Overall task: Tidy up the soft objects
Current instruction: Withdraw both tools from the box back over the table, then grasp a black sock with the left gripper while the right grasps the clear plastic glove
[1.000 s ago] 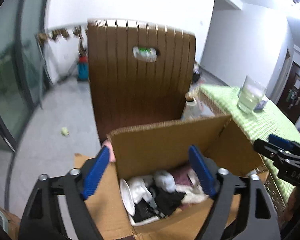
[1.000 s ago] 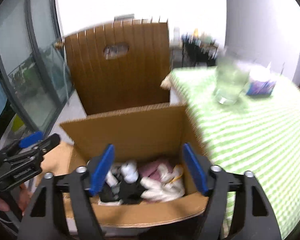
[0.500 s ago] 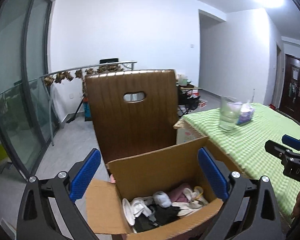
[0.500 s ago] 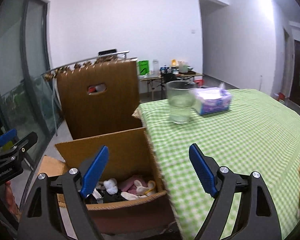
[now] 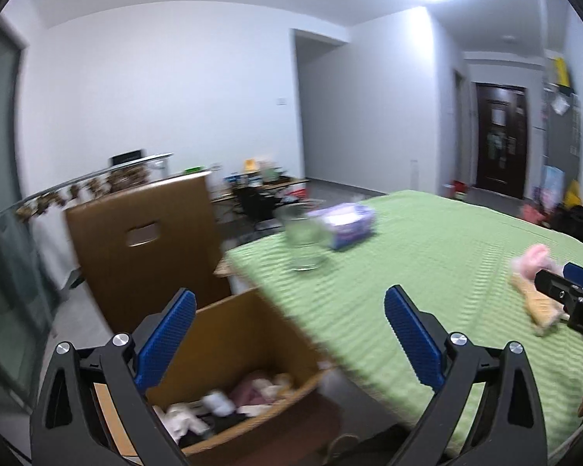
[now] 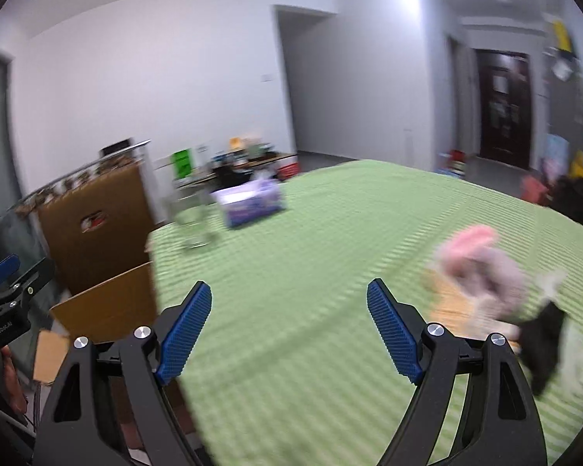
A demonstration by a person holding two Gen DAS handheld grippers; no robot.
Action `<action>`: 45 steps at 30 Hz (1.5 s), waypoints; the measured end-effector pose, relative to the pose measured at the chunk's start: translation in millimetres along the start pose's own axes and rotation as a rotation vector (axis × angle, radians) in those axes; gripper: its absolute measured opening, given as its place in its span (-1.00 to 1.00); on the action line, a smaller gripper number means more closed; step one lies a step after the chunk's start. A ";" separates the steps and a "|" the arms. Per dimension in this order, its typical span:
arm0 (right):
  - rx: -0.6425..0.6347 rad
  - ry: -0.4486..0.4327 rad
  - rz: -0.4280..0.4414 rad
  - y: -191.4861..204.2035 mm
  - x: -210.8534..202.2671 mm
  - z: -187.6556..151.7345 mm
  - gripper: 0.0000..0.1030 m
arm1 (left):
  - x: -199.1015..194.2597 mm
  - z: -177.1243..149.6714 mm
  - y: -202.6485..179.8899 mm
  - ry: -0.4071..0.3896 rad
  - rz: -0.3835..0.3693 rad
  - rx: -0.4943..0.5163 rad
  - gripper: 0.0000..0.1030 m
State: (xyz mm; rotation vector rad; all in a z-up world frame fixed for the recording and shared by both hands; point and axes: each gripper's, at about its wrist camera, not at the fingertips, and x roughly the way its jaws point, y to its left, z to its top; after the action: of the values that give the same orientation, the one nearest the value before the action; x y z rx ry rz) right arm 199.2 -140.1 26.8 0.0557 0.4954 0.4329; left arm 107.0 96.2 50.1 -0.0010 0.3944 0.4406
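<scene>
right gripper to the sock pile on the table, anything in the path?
Nothing visible. The right gripper is open and empty, with only bare green tablecloth between it and the sock pile to its right. The glass and tissue box sit far left.

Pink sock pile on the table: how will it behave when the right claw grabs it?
The pile looks soft and loosely heaped, so it will likely flop and sag. Several pieces, pink, tan and black, lie mixed, so one pinch may lift only part. Probably light; unlikely to roll on the tablecloth. The right claw is open and empty.
</scene>
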 end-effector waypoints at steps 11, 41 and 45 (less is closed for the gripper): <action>0.265 0.026 -0.278 -176.3 -66.4 -21.3 0.62 | 15.6 18.4 -175.3 0.091 -0.389 0.144 0.84; 0.611 0.105 -0.367 -291.4 -66.0 -73.5 0.62 | 58.3 4.7 -420.1 0.332 -0.830 0.397 -0.81; 0.515 0.159 -0.361 -275.2 -49.6 -71.1 0.62 | 45.5 36.7 -359.3 0.249 -0.809 0.289 -0.81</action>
State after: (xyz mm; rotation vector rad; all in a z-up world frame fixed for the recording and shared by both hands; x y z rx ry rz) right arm 233.4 -414.3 -56.2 0.4244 0.7487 -0.0533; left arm 307.7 -207.2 37.2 0.0632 0.6580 -0.4220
